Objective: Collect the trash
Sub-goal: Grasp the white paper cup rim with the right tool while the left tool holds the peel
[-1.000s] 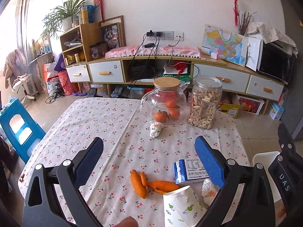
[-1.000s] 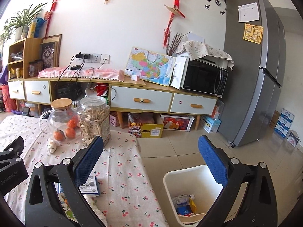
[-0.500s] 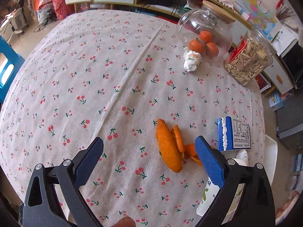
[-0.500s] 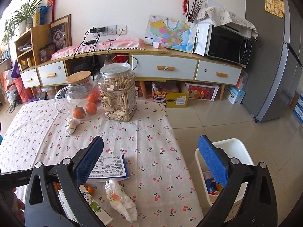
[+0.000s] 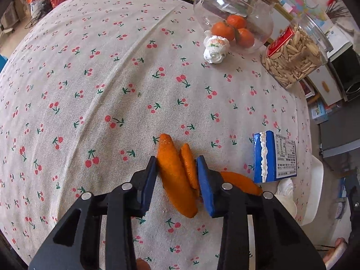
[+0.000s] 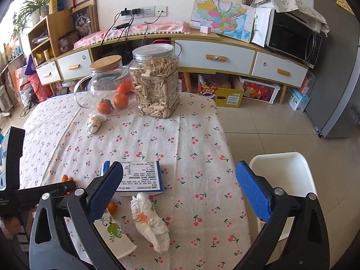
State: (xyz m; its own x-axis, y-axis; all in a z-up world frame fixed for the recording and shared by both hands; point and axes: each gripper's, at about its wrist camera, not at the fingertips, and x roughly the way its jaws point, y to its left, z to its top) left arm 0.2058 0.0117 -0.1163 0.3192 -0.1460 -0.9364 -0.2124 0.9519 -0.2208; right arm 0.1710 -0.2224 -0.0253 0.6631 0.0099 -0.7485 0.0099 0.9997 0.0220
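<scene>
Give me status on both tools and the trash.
Left tool closing around orange peel on tablecloth. Right tool open, empty, above crumpled tissue. White bin beside table, path unobstructed.

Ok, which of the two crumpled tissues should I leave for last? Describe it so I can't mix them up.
Start at the lidded glass jug holding the oranges, at the far side of the table. The crumpled tissue lies right in front of it on the cloth. The other tissue lies at the near edge, just below the blue-edged carton, between the right tool's open pads.
</scene>
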